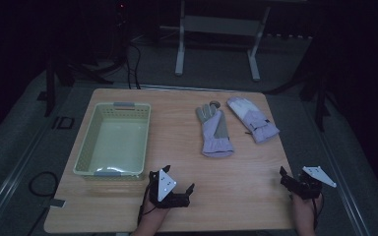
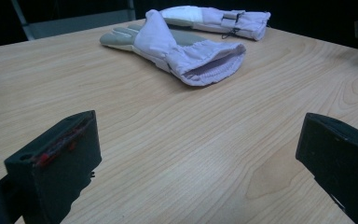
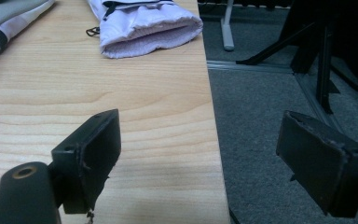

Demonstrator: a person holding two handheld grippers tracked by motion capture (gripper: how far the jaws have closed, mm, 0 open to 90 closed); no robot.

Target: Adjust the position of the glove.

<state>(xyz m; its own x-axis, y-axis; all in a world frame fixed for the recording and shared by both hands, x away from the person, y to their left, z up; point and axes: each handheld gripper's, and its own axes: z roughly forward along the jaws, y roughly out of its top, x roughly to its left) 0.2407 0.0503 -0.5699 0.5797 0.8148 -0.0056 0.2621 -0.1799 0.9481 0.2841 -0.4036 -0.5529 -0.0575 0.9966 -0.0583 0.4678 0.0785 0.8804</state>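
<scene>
Both your claws, left point(image 1: 186, 194) and right point(image 1: 286, 178), are spread wide and empty near the surface's point(image 1: 246, 196) front edge; send the left claw low toward the nearer lilac glove's point(image 1: 215, 132) open cuff, beside the basket point(image 1: 86, 145)

Soft lilac cloth gloves point(image 1: 216, 132) on a smooth matt wood-grain table point(image 1: 256, 191); perforated plastic basket point(image 1: 86, 147).

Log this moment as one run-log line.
left gripper: open, empty, over table near basket | right gripper: open, empty, at table's right edge | near glove, far glove: flat on table, untouched | basket: empty
</scene>
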